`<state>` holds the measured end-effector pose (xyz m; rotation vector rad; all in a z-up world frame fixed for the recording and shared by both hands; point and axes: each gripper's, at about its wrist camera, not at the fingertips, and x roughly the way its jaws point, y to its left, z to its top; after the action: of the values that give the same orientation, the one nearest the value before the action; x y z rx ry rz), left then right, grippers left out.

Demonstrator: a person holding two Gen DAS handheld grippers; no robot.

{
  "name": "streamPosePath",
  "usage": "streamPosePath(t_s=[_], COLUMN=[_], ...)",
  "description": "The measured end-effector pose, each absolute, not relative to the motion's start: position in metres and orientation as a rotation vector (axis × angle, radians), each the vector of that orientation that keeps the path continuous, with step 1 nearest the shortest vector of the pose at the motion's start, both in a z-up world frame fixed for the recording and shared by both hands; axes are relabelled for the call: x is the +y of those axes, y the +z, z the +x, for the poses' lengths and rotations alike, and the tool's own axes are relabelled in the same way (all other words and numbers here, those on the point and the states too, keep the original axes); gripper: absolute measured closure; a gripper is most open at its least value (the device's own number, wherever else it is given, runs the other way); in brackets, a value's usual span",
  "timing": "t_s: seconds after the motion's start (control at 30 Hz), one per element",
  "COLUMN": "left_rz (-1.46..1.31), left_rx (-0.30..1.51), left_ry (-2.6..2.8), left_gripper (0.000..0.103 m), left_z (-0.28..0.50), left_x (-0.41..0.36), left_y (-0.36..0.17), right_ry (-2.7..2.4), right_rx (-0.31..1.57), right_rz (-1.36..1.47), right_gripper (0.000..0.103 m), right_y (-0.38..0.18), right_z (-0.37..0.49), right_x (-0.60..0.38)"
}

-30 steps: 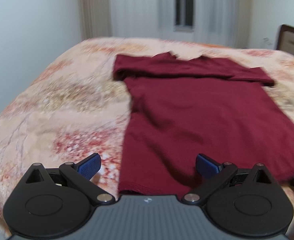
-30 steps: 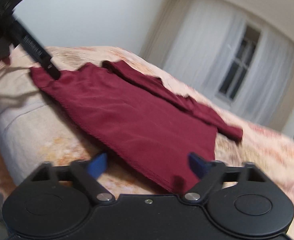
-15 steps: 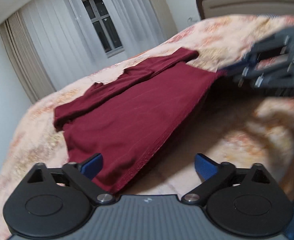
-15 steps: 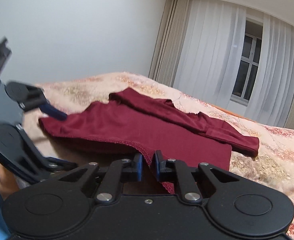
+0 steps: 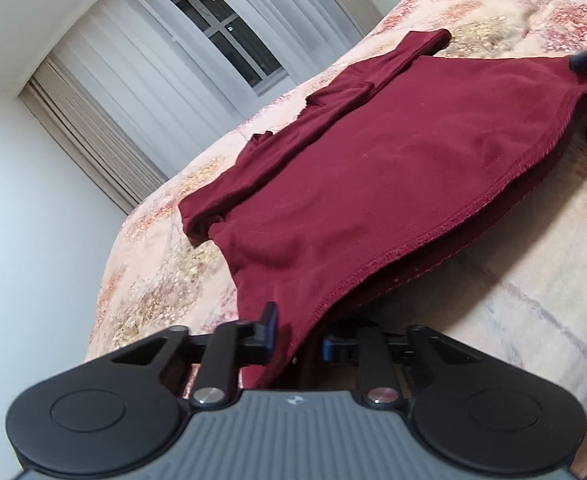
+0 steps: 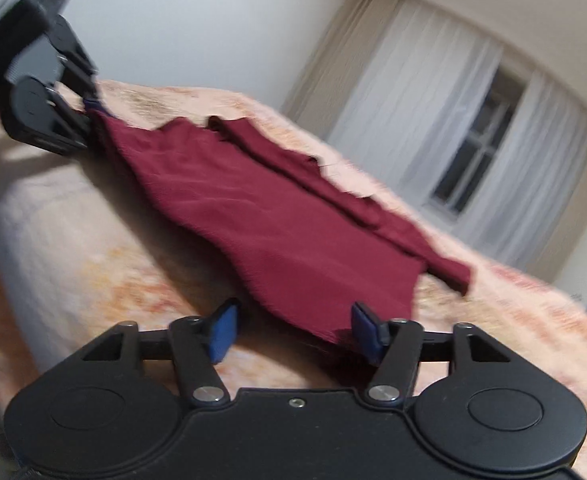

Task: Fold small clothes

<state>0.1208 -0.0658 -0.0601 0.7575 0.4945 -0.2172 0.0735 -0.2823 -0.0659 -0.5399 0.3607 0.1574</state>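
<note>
Maroon shirt (image 5: 393, 184) on bedspread (image 5: 533, 280); hem corner pinched in just-closed left gripper (image 5: 297, 340). Right gripper (image 6: 293, 330) just reopened, straddling opposite hem corner, unclamped.

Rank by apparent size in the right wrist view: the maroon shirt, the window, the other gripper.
1. maroon shirt
2. left gripper, though being nearer the camera than the window inflates it
3. window

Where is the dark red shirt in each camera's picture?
Left wrist view: the dark red cotton shirt runs from bottom centre up to the right edge, its hem corner between the left gripper pads.
Right wrist view: it crosses the middle, upper left to lower right.
Shared landmark: the white-curtained window.
</note>
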Motion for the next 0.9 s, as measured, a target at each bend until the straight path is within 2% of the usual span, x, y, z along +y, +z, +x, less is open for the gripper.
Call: streamPosePath(t_s=[0.07,0.13,0.17,0.47,0.8,0.9], left_rz=[0.753,0.737,0.715,0.371,0.444,0.484], left_rx=[0.492,0.510,0.529,0.719,0.484,0.464], left_ry=[-0.222,-0.228,-0.239,-0.250,-0.337,-0.359], left_gripper=[0.090,0.095,0.096,0.096,0.099,0.099], left_z=[0.121,0.121,0.122,0.154,0.123,0.113], left_x=[-0.066,-0.066,-0.066,-0.051,-0.044,-0.042], left_y=[-0.060,-0.058,-0.054,-0.007,0.006,0.002], right_ry=[0.104,0.088,0.087,0.091,0.170,0.204], right_rx=[0.346,0.354,0.364,0.376,0.356,0.369], right_rz=[-0.543,-0.529,-0.513,-0.288,-0.403,-0.454], right_gripper=[0.045,0.089,0.092,0.096,0.099,0.099], right_y=[-0.065,-0.060,-0.057,-0.023,-0.017,-0.015], right_z=[0.078,0.083,0.085,0.099,0.078,0.064], right_x=[-0.286,-0.291,-0.294,-0.316,-0.309,-0.306])
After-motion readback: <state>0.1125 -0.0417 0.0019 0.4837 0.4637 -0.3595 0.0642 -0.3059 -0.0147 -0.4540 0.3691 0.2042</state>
